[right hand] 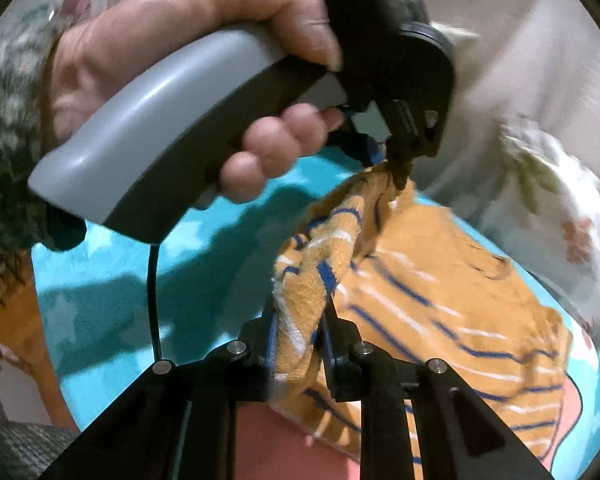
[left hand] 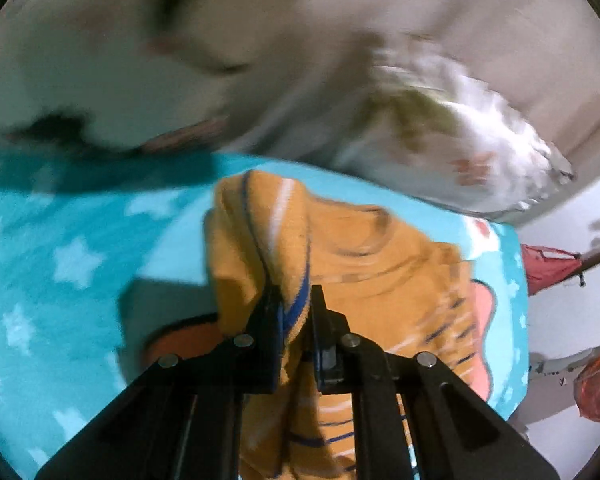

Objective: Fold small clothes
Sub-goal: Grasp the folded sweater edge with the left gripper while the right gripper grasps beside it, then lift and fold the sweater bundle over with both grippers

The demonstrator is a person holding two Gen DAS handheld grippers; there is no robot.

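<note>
A small orange garment with blue and white stripes point(left hand: 380, 272) lies partly on a turquoise star-print blanket point(left hand: 60, 240). My left gripper point(left hand: 296, 296) is shut on a lifted fold of the garment's edge. My right gripper point(right hand: 300, 308) is shut on another lifted edge of the same garment point(right hand: 440, 300). In the right wrist view the left gripper point(right hand: 400, 168) shows above, held in a hand point(right hand: 180, 40), pinching the cloth at its tip. The cloth hangs stretched between the two grippers. Both views are motion-blurred.
The blanket point(right hand: 100, 300) covers a small table. A beige surface with a white floral cloth point(left hand: 480, 152) lies behind it. Red bags point(left hand: 548, 264) hang at the right against a white wall. An orange patch point(right hand: 28, 340) shows at the left.
</note>
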